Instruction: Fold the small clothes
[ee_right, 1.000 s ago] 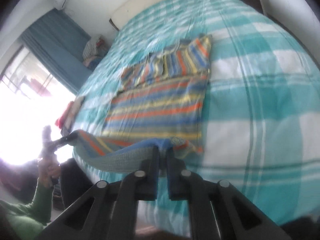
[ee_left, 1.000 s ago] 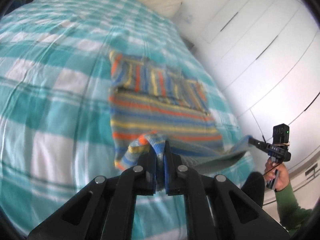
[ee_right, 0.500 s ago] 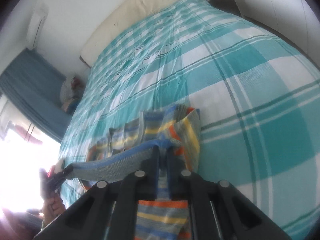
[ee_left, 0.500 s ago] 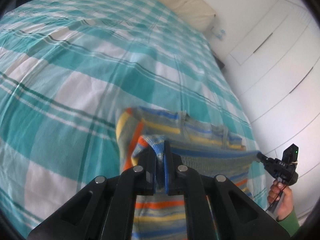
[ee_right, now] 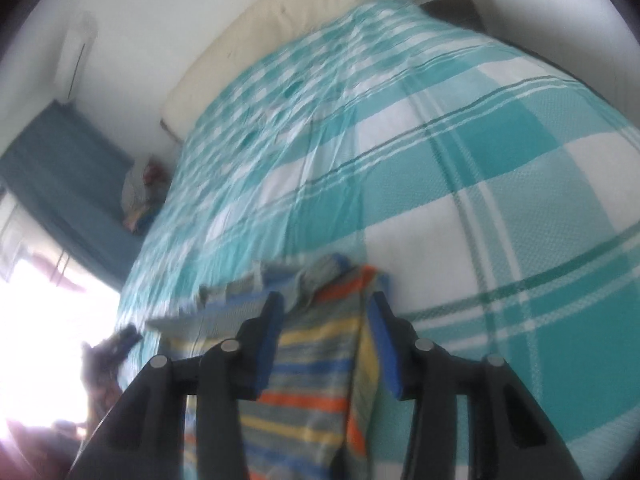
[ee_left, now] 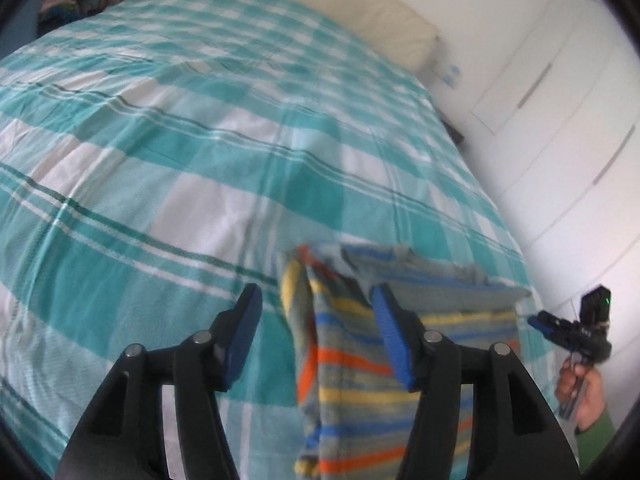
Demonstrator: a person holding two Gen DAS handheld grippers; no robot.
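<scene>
Striped in orange, yellow, blue and grey, the knitted sweater (ee_left: 384, 364) lies folded over itself on the near part of the bed, its top layer rumpled along the far fold. The left gripper (ee_left: 316, 340) hovers over its left corner, jaws opening, blue pads off the cloth. The right gripper (ee_right: 326, 336) straddles the opposite corner, jaws also opening, gripping nothing. Beneath is a woven teal-and-white checked bedspread (ee_left: 160, 168), lightly wrinkled, with a cream pillow (ee_left: 340, 8) at the far end.
</scene>
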